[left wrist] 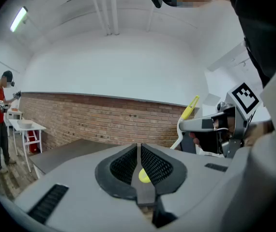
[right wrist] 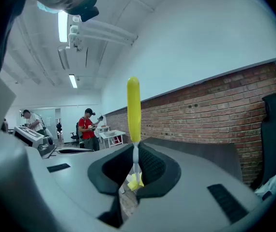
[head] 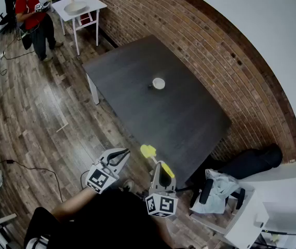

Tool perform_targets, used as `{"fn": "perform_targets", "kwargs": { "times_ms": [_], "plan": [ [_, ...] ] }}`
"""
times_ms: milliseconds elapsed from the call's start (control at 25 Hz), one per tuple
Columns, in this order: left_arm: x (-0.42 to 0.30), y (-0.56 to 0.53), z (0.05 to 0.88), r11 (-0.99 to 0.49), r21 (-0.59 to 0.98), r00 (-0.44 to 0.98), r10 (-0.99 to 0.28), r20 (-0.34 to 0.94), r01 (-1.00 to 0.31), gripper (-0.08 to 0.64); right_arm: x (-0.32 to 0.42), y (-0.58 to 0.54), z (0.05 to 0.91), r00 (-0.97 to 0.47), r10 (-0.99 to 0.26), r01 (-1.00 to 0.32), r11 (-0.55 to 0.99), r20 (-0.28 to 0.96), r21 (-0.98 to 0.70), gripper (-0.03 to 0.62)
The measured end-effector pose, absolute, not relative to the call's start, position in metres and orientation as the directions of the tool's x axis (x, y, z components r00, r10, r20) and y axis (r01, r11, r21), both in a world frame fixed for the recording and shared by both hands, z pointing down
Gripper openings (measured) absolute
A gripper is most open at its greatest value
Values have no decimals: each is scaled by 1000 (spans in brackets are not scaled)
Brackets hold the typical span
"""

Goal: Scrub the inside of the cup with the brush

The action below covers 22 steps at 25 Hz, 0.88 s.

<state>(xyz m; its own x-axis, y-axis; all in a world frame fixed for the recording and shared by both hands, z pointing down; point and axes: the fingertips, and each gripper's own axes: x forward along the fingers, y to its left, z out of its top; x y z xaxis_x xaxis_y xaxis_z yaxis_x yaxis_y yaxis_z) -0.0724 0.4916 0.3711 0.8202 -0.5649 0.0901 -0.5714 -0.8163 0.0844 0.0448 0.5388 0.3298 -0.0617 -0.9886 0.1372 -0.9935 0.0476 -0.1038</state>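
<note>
Right gripper (right wrist: 135, 156) is clamped on the yellow-and-white plastic brush (right wrist: 133, 105), its white neck pinched between the pads and the yellow shaft standing straight up beyond the jaws. Left gripper (left wrist: 139, 153) sits just beside it, jaws drawn together to a thin slit; a small yellow spot shows low in that slit, and what it is can't be made out. From the head view both grippers hang off the near edge of the dark rectangular table (head: 179, 113). The small round white cup (head: 158, 83) stands upright on that table, well ahead of both grippers and apart from the brush. It is too small here to tell what it holds.
</note>
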Motion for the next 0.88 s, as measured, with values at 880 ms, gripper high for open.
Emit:
{"fn": "perform_targets", "kwargs": {
  "times_ms": [880],
  "plan": [
    [-106, 490, 378, -826, 96, 831, -549, 93, -556, 51, 22, 537, 330, -15, -992, -992, -1, 128, -122, 51]
  ]
}}
